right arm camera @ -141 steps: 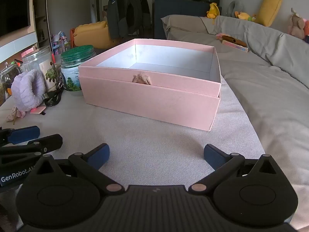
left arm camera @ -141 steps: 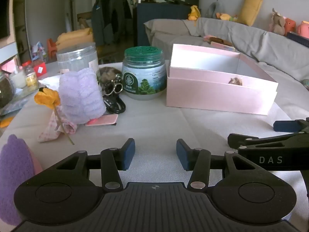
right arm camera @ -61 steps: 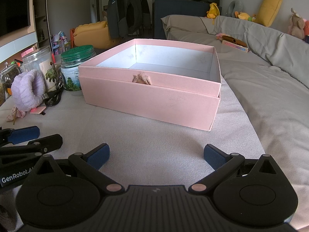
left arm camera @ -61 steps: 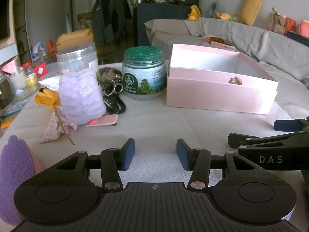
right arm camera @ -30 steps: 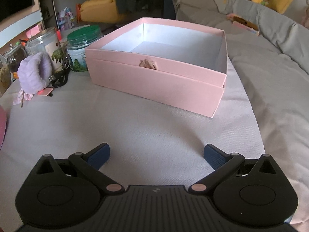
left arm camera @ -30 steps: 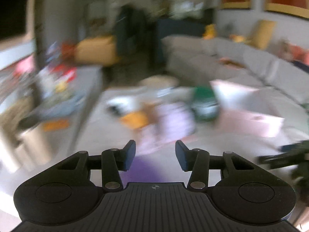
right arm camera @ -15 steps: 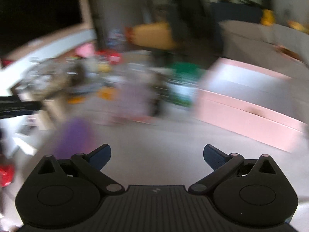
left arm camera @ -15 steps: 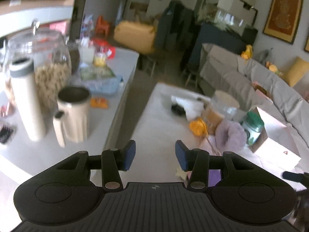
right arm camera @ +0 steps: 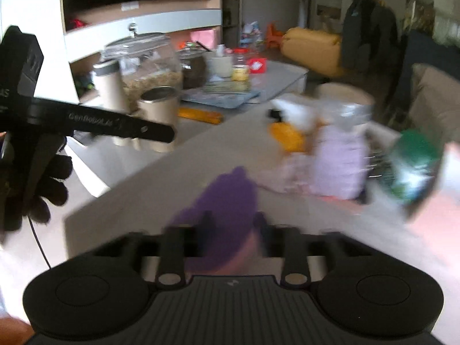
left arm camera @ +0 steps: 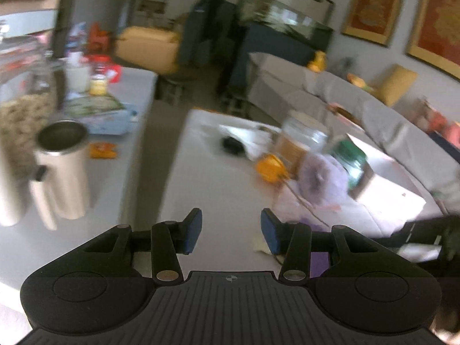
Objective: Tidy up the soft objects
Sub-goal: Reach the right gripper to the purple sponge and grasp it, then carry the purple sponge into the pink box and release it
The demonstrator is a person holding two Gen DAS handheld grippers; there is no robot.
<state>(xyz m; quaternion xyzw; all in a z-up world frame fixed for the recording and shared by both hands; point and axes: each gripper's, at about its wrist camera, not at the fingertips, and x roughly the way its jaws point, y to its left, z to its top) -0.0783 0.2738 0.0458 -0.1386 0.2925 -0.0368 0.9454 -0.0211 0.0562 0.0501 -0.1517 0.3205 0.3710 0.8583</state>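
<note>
A purple soft pad with a pink underside lies near the table's corner. My right gripper is closing its jaws, and the pad fills the gap between the blurred fingers. A fluffy lilac band stands further back beside a yellow flower. In the left wrist view my left gripper hangs open over bare tabletop with nothing between its pads. The lilac band, the flower and the pink box lie to its right. A corner of the purple pad shows behind its right finger.
A green-lidded jar and a clear jar stand behind the lilac band. Left of the table, across a gap, a side counter holds a metal mug and a cereal jar. A grey sofa runs behind.
Both views have swung left, from the pink box toward the table's left end. The right jaws went from wide open to narrow around the purple pad. The left jaws kept their width.
</note>
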